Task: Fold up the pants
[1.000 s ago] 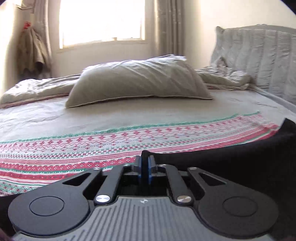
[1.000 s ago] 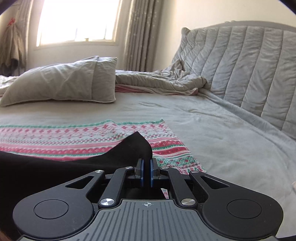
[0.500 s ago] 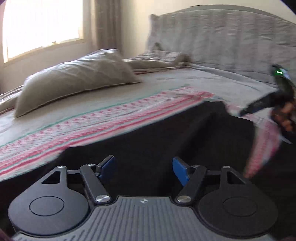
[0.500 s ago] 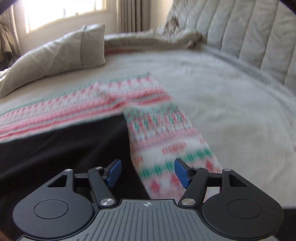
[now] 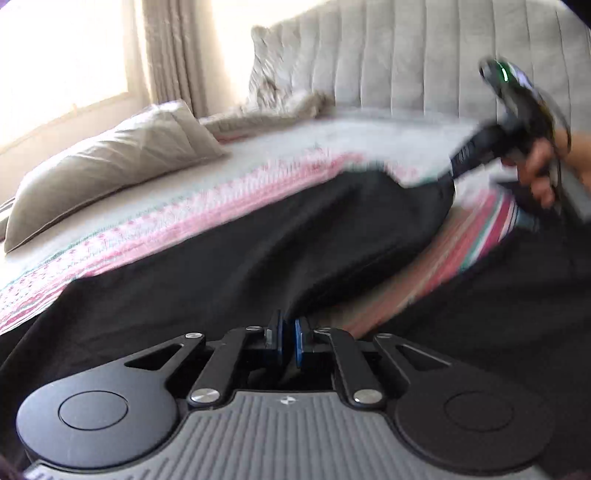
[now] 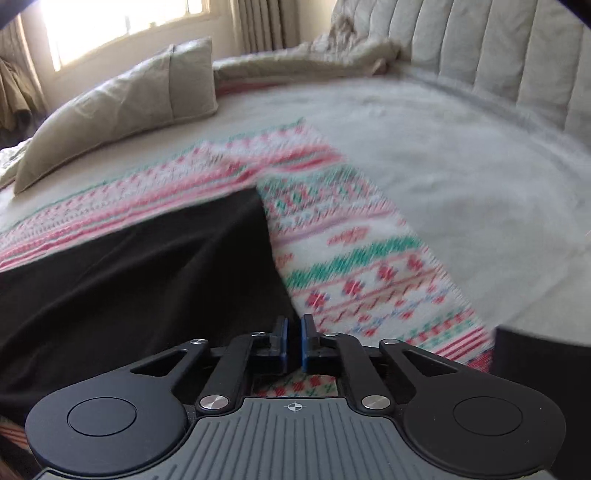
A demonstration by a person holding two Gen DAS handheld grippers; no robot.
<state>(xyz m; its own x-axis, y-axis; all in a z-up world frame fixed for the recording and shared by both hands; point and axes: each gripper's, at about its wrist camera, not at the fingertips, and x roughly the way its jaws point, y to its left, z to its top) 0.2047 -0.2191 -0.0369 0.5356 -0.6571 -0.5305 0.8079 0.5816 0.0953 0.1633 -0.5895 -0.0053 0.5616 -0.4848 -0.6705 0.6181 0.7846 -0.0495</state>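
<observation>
- Pants (image 5: 280,236), black: spread over the patterned blanket (image 6: 354,258) on the bed (image 6: 480,177); 1 section lifted into a raised fold.
- Left gripper (image 5: 287,341): 2 blue pads pinched together on a black fabric edge of the pants.
- Right gripper (image 6: 294,345): pads drawn nearly closed at the pants' edge; whether cloth lies between them cannot be told.
- Pillow (image 6: 122,99), grey: near the window (image 6: 122,18).
- Headboard (image 5: 424,55), padded, grey.

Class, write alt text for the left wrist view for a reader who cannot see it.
The left tool is shut on the edge of the black fabric pants, lifted above a red-and-green patterned blanket. At right, the right tool grips their far corner.
</observation>
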